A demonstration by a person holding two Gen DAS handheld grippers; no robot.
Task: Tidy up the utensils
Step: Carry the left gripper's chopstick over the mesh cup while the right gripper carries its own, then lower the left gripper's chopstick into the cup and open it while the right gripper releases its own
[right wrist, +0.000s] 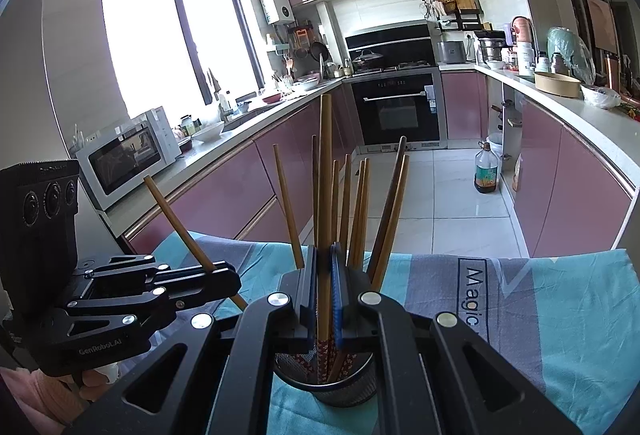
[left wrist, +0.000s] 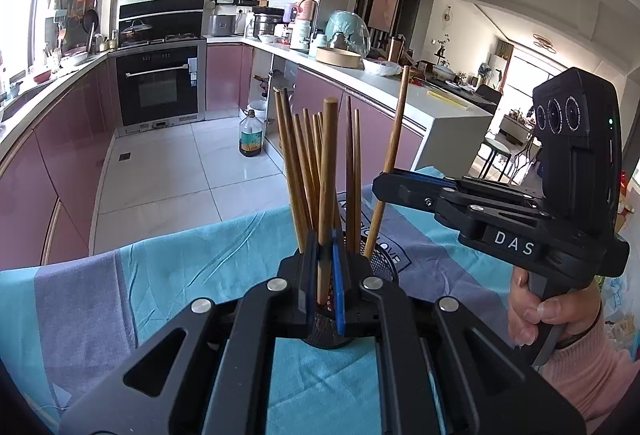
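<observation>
A black mesh utensil holder point(right wrist: 340, 387) stands on a blue and grey cloth point(right wrist: 560, 315) and holds several wooden chopsticks point(right wrist: 360, 203). It also shows in the left wrist view point(left wrist: 384, 263). My left gripper point(left wrist: 326, 275) is shut on one upright chopstick point(left wrist: 326, 175) above the holder. It also shows at the left of the right wrist view point(right wrist: 224, 275). My right gripper point(right wrist: 325, 283) is shut on another chopstick point(right wrist: 325, 175) whose lower end is in the holder. In the left wrist view my right gripper point(left wrist: 384, 183) grips a tilted chopstick point(left wrist: 396, 123).
The cloth point(left wrist: 200, 267) covers a table whose far edge meets the tiled kitchen floor. An oil bottle point(left wrist: 251, 135) stands on the floor by pink cabinets. An oven point(right wrist: 400, 107) and a microwave point(right wrist: 128, 155) stand beyond.
</observation>
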